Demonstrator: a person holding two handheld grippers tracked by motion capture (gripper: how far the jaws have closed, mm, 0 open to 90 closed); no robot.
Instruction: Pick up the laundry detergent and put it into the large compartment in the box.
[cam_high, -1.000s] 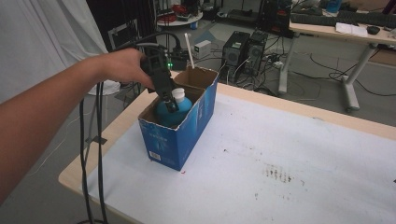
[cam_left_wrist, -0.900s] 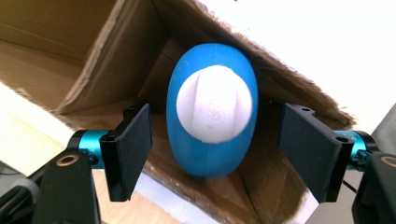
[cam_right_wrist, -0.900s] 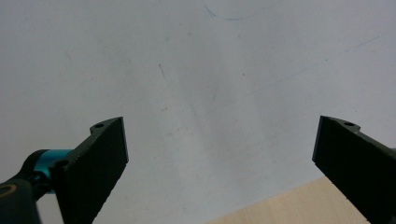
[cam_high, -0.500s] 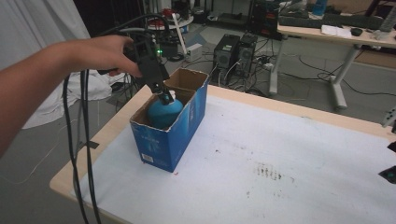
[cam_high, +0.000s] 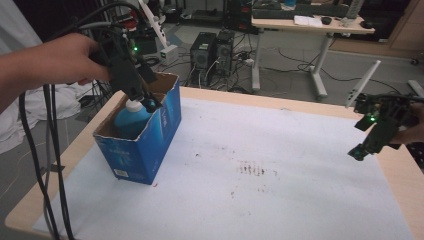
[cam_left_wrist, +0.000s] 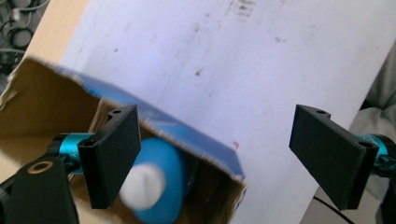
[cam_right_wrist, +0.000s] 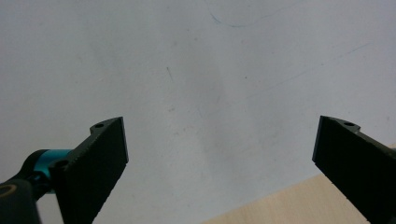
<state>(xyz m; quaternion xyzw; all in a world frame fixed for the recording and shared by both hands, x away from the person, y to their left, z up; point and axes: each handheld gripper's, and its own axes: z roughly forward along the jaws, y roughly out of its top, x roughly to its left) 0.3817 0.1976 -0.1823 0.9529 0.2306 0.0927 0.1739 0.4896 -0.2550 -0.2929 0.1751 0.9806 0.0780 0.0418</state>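
An open blue carton (cam_high: 150, 145) stands at the table's left, holding a blue bottle (cam_high: 129, 121) with a white cap (cam_high: 133, 105). My left gripper (cam_high: 151, 104) hovers just over the carton's mouth, a hand around its body. Its jaws have just been opening and now stand open with nothing between them. In the left gripper view the left gripper (cam_left_wrist: 217, 140) looks down on the bottle (cam_left_wrist: 166, 182), which is under its left pad (cam_left_wrist: 114, 154). My right gripper (cam_high: 361, 149) hangs open above the table's right edge; the right gripper (cam_right_wrist: 219, 140) has bare white mat below it.
A white mat (cam_high: 260, 165) with dark smudges (cam_high: 252, 170) covers the wooden table (cam_high: 400, 185). Black cables (cam_high: 50, 150) hang off the table's left side. Computer towers (cam_high: 212, 52) and desks stand on the floor behind.
My left gripper has let go of the bottle's cap and risen off it, jaws wider. The bottle stays in the carton. The right gripper has come into sight at the right.
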